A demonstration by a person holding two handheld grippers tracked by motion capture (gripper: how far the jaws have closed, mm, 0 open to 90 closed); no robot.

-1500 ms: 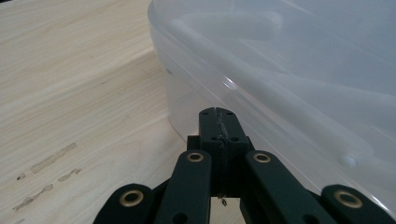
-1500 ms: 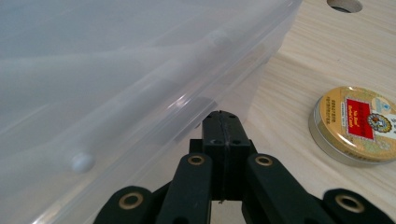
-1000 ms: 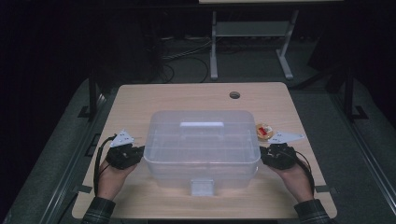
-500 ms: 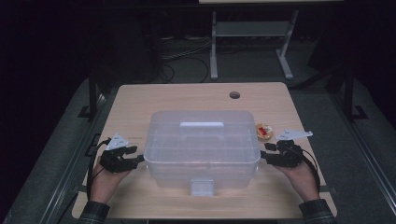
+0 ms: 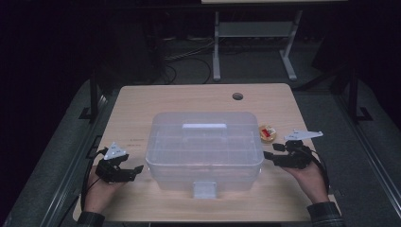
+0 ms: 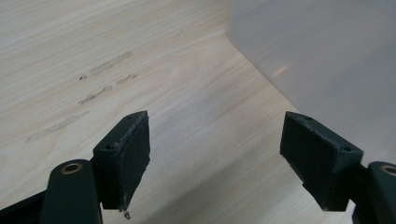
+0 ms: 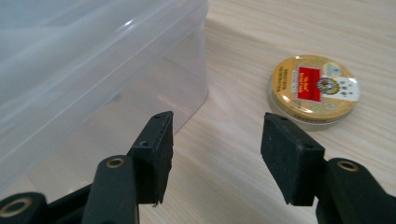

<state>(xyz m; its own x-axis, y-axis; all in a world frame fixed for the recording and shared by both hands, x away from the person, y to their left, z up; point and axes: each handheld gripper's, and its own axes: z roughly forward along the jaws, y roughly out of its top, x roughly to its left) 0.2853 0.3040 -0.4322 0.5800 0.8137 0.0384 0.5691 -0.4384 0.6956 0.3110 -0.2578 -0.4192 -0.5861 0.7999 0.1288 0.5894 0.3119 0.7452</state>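
The clear lidded box point(image 5: 205, 151) sits set down mid-surface point(image 5: 189, 97), and both the left gripper point(image 5: 135, 170) and right gripper point(image 5: 269, 155) have just been opening, empty, beside its ends, so the placing looks finished.

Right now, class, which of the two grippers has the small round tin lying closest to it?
The right gripper: the gold tin lies just beyond it, beside the clear box. The left gripper is across the box.

Your box point(image 5: 205, 151) sits mid-tabletop point(image 5: 142, 109) — the tin point(image 5: 267, 133) just right of it, a gripper at each side: left gripper point(image 5: 138, 169), right gripper point(image 5: 267, 155).
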